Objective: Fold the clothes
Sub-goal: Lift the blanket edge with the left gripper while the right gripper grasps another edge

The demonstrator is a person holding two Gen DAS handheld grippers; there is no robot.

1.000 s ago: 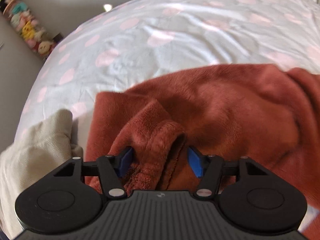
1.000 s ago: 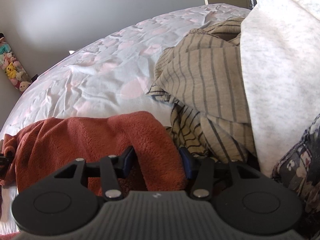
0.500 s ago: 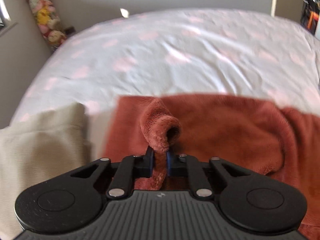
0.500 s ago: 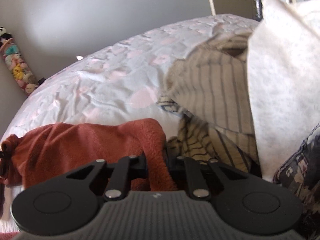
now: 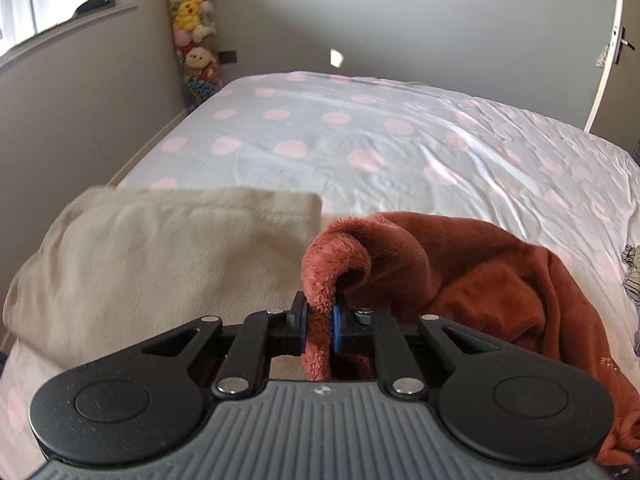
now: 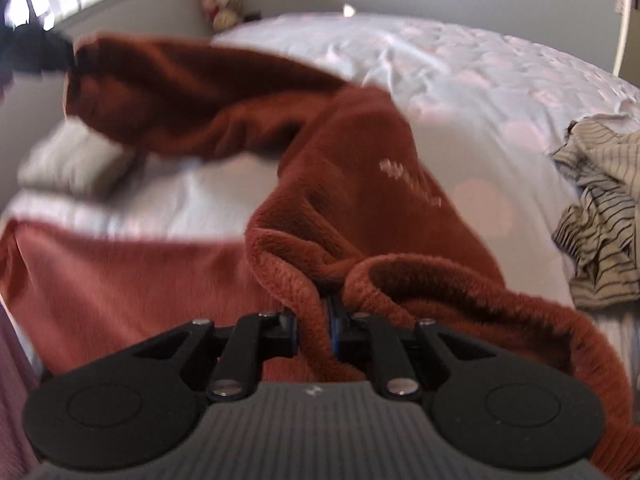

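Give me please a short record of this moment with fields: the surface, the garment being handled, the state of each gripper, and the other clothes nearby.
surface: bed with pink-dotted sheet
garment handled: rust fleece garment, lifted between the two grippers
left gripper: shut on a rolled edge of the fleece
right gripper: shut on a thick hem of the fleece
other clothes: beige folded garment on the left; striped garment crumpled on the right
image quality: right wrist view is blurred by motion

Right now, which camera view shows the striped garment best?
The right wrist view: the striped garment lies crumpled on the bed's right side, stripes readable. The left wrist view catches only a sliver at its right edge.
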